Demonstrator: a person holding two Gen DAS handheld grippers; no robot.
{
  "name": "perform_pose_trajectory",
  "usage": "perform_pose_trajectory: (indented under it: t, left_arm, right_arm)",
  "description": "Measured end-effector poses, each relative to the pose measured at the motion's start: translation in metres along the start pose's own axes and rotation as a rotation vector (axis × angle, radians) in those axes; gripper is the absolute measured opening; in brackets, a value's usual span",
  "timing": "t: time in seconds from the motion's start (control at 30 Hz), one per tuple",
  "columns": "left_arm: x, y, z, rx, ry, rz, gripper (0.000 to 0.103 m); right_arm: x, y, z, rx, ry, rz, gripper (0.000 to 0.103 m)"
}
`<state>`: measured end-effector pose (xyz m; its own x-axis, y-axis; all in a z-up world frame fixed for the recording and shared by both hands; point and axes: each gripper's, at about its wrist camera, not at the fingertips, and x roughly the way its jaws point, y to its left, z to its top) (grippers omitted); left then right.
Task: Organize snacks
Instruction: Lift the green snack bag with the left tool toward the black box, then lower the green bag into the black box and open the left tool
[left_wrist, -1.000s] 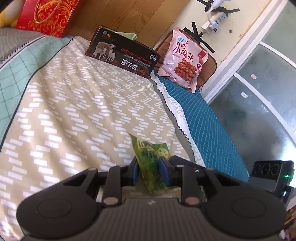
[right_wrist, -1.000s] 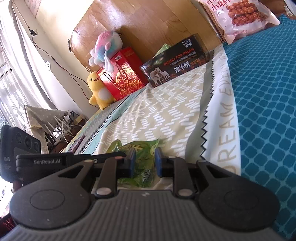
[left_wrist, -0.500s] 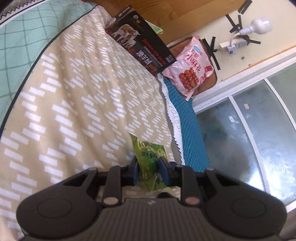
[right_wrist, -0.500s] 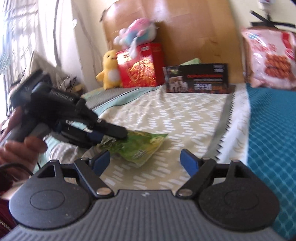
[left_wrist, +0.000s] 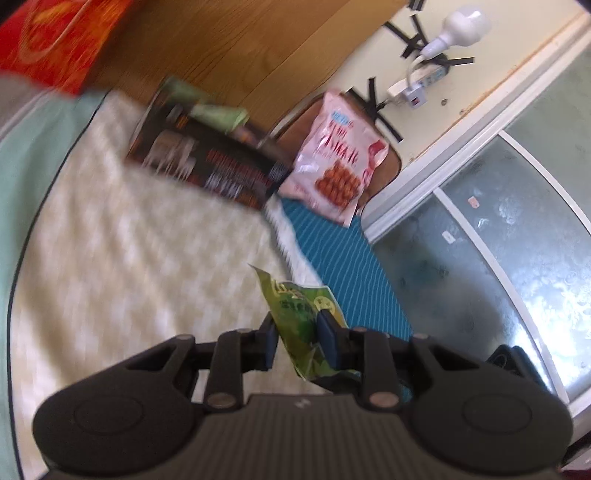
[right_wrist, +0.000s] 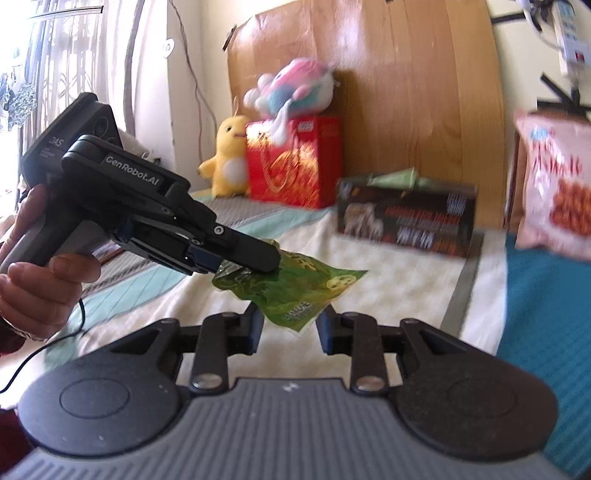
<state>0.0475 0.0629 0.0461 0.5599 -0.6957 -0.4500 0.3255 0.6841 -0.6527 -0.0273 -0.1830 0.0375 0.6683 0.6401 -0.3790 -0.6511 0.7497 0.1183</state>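
One crinkly green plastic snack packet (right_wrist: 291, 288) hangs above the patterned cream bedspread (right_wrist: 399, 280), pinched flat by the left gripper (right_wrist: 258, 258). The right gripper (right_wrist: 290, 326) sits just beneath it, jaws just closing, not touching.

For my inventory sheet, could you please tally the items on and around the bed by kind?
Snack packets: 2, the green foil packet and the pink bag of fried twists.
Boxes: 2, the black printed carton and the red gift box.
Plush toys: 2, the yellow duck and the pink-blue one.
Total: 6
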Motion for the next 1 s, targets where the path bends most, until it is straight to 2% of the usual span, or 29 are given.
perform_pose_trajectory:
  t: [0.23,0.4,0.57,0.63,0.7,0.8,0.93,1.0]
  left_arm:
    - [0.029,-0.017,0.083,0.113,-0.058,0.056,0.024]
    - [0.06,-0.004,0.135,0.116,-0.08,0.092,0.024]
    - [0.097,0.018,0.173,0.114,-0.089,0.148,0.024]
    - [0.112,0.029,0.185,0.11,-0.089,0.173,0.025]
    - [0.126,0.038,0.193,0.121,-0.095,0.221,0.032]
    - [0.141,0.044,0.197,0.138,-0.114,0.296,0.036]
    - [0.145,0.043,0.193,0.159,-0.131,0.335,0.04]
    - [0.145,0.04,0.191,0.178,-0.138,0.368,0.042]
  right_arm:
    - [0.039,-0.057,0.058,0.026,-0.036,-0.007,0.033]
    - [0.078,-0.096,0.089,0.052,-0.035,-0.022,0.033]
    - [0.123,-0.134,0.103,0.103,-0.005,-0.03,0.033]
    - [0.142,-0.145,0.106,0.108,0.007,-0.041,0.033]
    - [0.158,-0.154,0.107,0.115,0.022,-0.054,0.034]
    - [0.175,-0.161,0.106,0.127,0.044,-0.095,0.038]
    - [0.172,-0.159,0.104,0.122,0.025,-0.104,0.048]
    - [0.165,-0.156,0.101,0.116,0.015,-0.113,0.049]
